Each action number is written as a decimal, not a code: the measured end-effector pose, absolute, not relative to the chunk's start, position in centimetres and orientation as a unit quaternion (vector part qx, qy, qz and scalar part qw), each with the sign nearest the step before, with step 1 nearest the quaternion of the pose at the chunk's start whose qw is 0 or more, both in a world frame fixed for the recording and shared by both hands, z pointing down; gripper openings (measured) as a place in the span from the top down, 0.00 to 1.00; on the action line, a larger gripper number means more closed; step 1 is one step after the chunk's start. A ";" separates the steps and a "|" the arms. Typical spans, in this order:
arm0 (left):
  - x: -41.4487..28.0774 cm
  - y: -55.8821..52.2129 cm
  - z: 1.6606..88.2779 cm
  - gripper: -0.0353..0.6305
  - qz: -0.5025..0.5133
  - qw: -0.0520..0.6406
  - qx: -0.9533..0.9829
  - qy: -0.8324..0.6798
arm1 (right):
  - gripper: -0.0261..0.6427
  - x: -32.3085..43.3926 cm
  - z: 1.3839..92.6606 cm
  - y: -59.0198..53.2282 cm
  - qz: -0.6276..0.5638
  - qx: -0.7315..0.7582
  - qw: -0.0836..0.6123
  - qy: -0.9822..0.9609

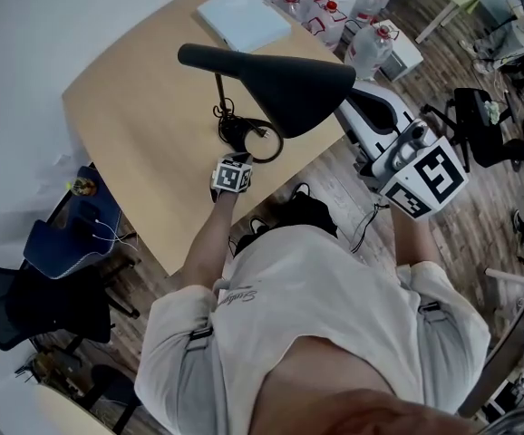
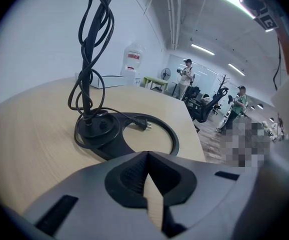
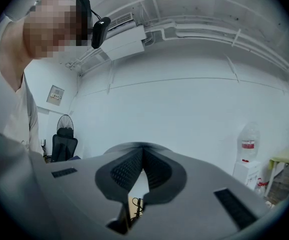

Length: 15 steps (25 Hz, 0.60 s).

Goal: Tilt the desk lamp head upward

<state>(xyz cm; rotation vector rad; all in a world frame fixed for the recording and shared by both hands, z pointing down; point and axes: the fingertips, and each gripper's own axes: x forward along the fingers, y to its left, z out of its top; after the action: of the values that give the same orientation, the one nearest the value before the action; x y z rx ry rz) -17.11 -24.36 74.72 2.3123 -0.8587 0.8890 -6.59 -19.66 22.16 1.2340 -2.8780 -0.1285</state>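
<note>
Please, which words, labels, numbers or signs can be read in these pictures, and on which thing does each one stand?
Nothing can be read with certainty.
Shirt: a cursive word, too blurred to read.
Water bottle: a red label, print too small to read.
Wall notice: too small to read.
Marker cubes: black-and-white square patterns only, no letters.
</note>
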 end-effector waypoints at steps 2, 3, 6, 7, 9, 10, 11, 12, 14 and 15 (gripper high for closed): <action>-17.2 -24.5 74.8 0.92 0.321 0.268 0.851 -0.320 | 0.97 -6.7 22.1 -19.7 -0.039 0.398 0.002 -0.917; -17.3 -24.5 74.8 0.92 0.315 0.277 0.849 -0.322 | 0.97 -6.6 22.2 -19.7 -0.037 0.400 0.000 -0.916; -17.3 -24.7 74.8 0.92 0.313 0.279 0.848 -0.322 | 0.97 -6.2 22.5 -19.8 -0.027 0.402 -0.008 -0.915; -17.3 -24.7 74.8 0.92 0.317 0.273 0.849 -0.324 | 0.97 -6.1 22.5 -19.8 -0.023 0.402 -0.012 -0.915; -17.2 -24.7 74.7 0.92 0.322 0.257 0.849 -0.330 | 0.97 -5.7 23.0 -19.8 -0.016 0.400 -0.014 -0.916; -17.1 -24.6 74.7 0.92 0.322 0.250 0.850 -0.334 | 0.97 -5.6 23.5 -19.6 -0.011 0.399 -0.013 -0.917; -17.0 -24.5 74.7 0.92 0.317 0.249 0.850 -0.339 | 0.97 -5.5 24.1 -19.4 -0.005 0.395 -0.010 -0.918; -17.0 -24.3 74.5 0.92 0.305 0.255 0.850 -0.347 | 0.97 -5.4 24.7 -19.2 0.002 0.391 -0.007 -0.920; -17.2 -23.9 73.8 0.92 0.274 0.273 0.846 -0.365 | 0.97 -5.2 25.9 -18.9 0.013 0.382 -0.001 -0.924; -17.3 -23.8 73.1 0.92 0.263 0.278 0.845 -0.374 | 0.97 -5.0 26.5 -18.9 0.017 0.377 0.003 -0.926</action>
<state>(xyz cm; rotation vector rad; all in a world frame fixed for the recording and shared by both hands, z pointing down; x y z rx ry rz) -17.33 -23.76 73.15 2.2683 -1.0041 0.7051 -4.96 -18.85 26.48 1.1822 -2.9031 0.0523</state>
